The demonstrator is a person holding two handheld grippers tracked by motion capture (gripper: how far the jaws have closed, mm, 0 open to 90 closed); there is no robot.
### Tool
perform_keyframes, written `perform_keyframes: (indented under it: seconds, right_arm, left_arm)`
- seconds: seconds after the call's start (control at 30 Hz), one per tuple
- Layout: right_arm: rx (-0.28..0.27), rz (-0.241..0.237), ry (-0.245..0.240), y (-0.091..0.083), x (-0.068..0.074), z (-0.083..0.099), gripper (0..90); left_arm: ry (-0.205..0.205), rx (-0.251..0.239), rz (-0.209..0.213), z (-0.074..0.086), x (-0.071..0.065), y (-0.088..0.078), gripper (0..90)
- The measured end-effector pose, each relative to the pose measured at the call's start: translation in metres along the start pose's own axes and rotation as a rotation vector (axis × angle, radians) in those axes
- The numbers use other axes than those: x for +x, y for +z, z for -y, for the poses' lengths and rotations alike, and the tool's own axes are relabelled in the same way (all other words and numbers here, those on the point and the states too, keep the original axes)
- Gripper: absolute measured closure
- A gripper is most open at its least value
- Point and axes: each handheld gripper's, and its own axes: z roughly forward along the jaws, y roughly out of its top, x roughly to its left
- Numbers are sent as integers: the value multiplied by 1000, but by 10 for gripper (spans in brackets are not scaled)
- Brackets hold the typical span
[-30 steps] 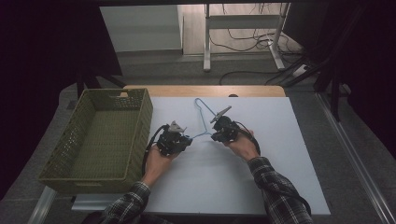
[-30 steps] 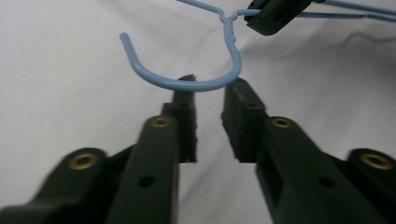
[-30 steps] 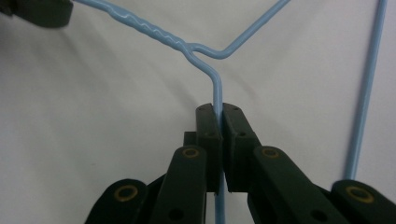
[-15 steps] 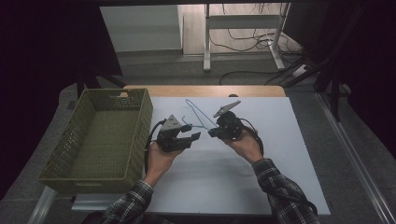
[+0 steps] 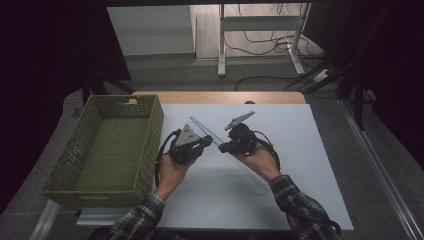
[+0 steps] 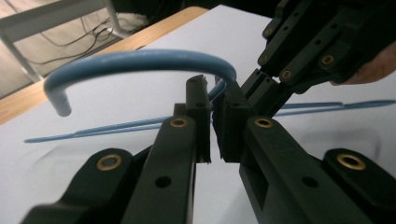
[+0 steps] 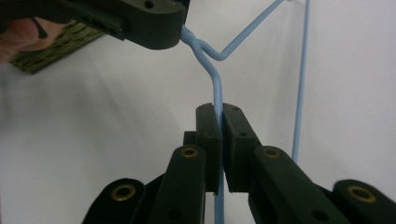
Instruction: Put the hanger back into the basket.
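Note:
A blue wire hanger [image 5: 204, 130] hangs in the air over the white table [image 5: 300, 165], held between both hands. My left gripper [image 5: 206, 142] has just been closing and now pinches the hanger at its twisted neck [image 7: 198, 45], with the hook [image 6: 140, 58] arching above my jaws. The right gripper [image 5: 222, 146] is shut on the hook's stem [image 7: 217, 88], the wire clamped between its pads. The two grippers' tips nearly meet; the right gripper [image 6: 254, 86] is close at the upper right in the left gripper view.
A green woven basket [image 5: 100, 100] stands at the table's left side with nothing seen inside. A wooden strip [image 5: 220, 97] runs along the far edge. Beyond it are a metal frame [image 5: 260, 22] and floor cables.
Both hands have risen and lifted the hanger off the table. The left jaws stood open half a second ago and are now shut on the hanger's neck.

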Motion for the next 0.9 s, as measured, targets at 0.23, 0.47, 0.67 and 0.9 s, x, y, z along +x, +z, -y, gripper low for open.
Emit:
perform_keyframes:
  seconds: [0.23,0.47,0.67,0.9]
  right_arm:
    - [0,209,-83,-12,25,-3,686]
    - [13,238,-119,-12,34,0,864]
    - [-45,80,-51,-35,25,7,865]
    - [-61,-30,-44,-56,23,17,865]
  left_arm:
    - [8,63,-12,-22,-10,-4,856]
    - [6,74,10,-29,-11,-9,684]
    - [8,127,65,-21,4,-26,386]
    - [95,250,154,-9,12,-34,283]
